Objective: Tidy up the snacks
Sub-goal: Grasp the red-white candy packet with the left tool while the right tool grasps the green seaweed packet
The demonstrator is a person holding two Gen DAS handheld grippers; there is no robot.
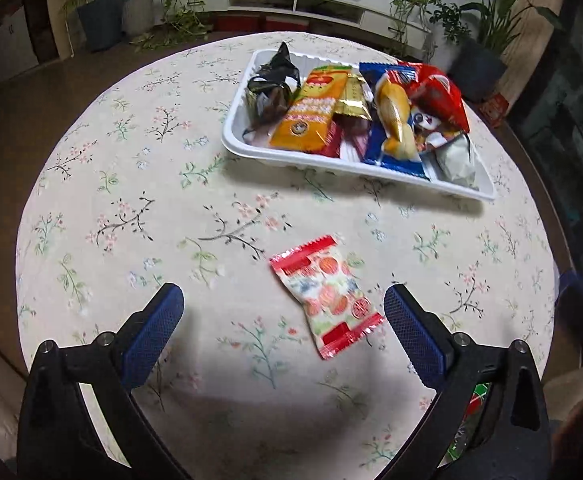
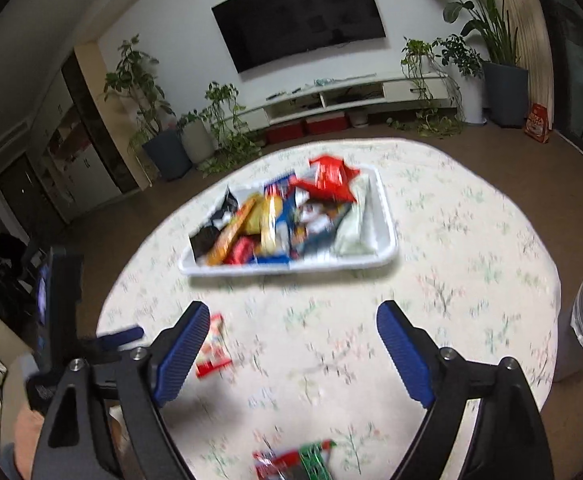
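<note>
Blur smears the right wrist view, so the wrappers heaped in the white tray (image 2: 387,236) cannot be read. Both grippers, left (image 1: 283,336) and right (image 2: 287,350), stand wide with nothing between their pads. A red-and-white candy packet (image 1: 327,296) lies on the floral tablecloth (image 1: 131,200) near the tray. A green-and-red packet (image 2: 295,462) is cut off at the bottom edge.

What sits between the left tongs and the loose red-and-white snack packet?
Nothing visible. The left tongs are open with the snack packet lying flat on bare tablecloth between their tips, nearer one side.
</note>
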